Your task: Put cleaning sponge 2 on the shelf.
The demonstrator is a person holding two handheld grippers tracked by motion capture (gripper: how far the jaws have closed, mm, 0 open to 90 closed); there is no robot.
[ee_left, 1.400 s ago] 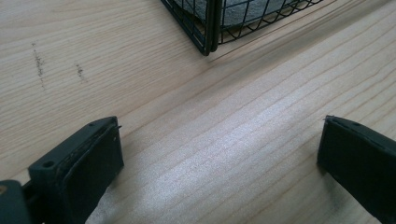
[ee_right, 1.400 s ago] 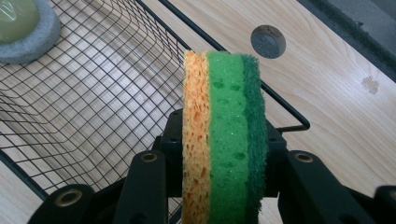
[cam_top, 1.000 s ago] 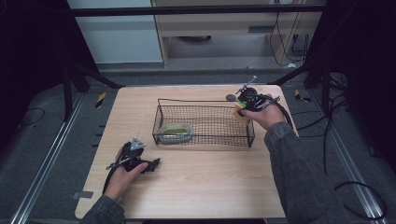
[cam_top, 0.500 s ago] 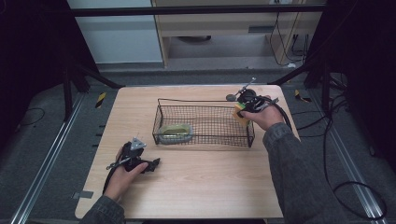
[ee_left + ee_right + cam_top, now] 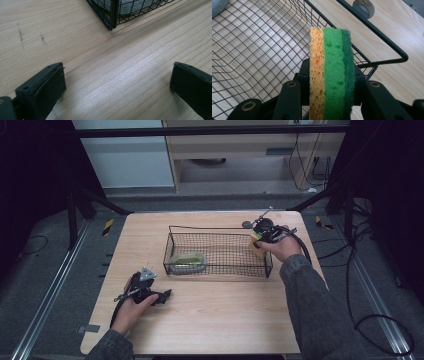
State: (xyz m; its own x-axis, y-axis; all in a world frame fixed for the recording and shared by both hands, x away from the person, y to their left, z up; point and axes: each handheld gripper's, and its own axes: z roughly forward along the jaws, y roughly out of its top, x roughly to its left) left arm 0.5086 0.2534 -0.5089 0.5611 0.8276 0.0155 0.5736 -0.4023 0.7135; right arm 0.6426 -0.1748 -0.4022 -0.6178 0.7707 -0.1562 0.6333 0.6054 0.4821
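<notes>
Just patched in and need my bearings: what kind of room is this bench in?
Probably a lab recording bay, not a kitchen: a bare wooden table ringed by dark frame struts, loose cables on grey floor, and a wire basket as prop.

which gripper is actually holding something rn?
The right gripper, at the wire basket's right end: its jaws are clamped on a sponge of orange and green layers. The left gripper sits open over bare table.

A tape roll (image 5: 363, 6) lies on the wooden table (image 5: 210, 320) (pale grain); cables (image 5: 351, 295) trail across the floor.
</notes>
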